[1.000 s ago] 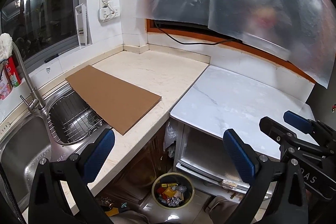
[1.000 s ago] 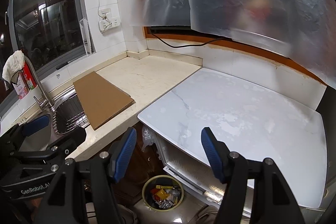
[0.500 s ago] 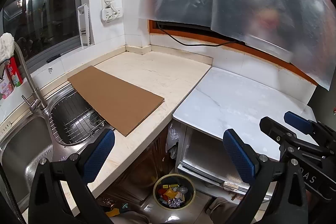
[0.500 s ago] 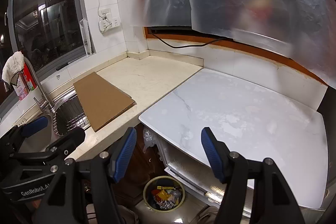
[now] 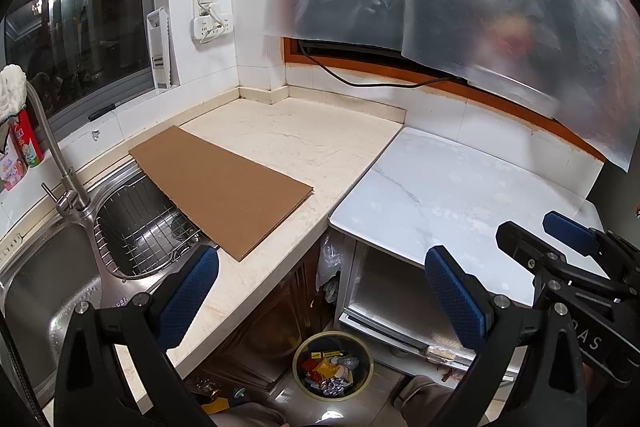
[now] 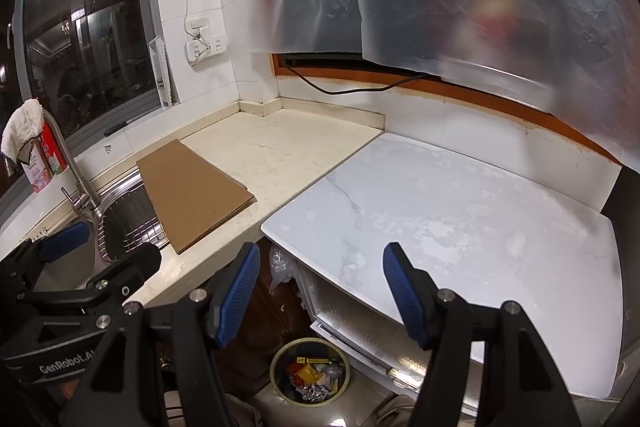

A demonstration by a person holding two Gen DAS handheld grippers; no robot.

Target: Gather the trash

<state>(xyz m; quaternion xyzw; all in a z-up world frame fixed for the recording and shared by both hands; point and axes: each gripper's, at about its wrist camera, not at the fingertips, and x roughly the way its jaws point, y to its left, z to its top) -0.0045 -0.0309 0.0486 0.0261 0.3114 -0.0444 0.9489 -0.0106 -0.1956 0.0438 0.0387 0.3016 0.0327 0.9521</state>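
Item, left claw [image 5: 320,295]: your jaws stood wide apart with nothing between the blue pads, hovering off the front edge of the surface [image 5: 312,147].

Item, right claw [image 6: 316,291]: likewise well open and empty.

Item, trash bin [image 5: 333,365]: on the floor, below the gap where the beige surface met the white marble top [image 6: 460,211]; it held coloured wrappers and crumpled foil.

Item, cardboard sheet [image 5: 220,183]: flat at the left edge of the surface, one end overhanging the sink [image 5: 48,283] and its wire rack.

Change over the last second: none worth logging; both claws kept the same spread and place, and the scene lay as before.

Reading for the task: no loose trash showed on either top, so collection looked finished or nearly so, the cardboard being your only possible remaining piece
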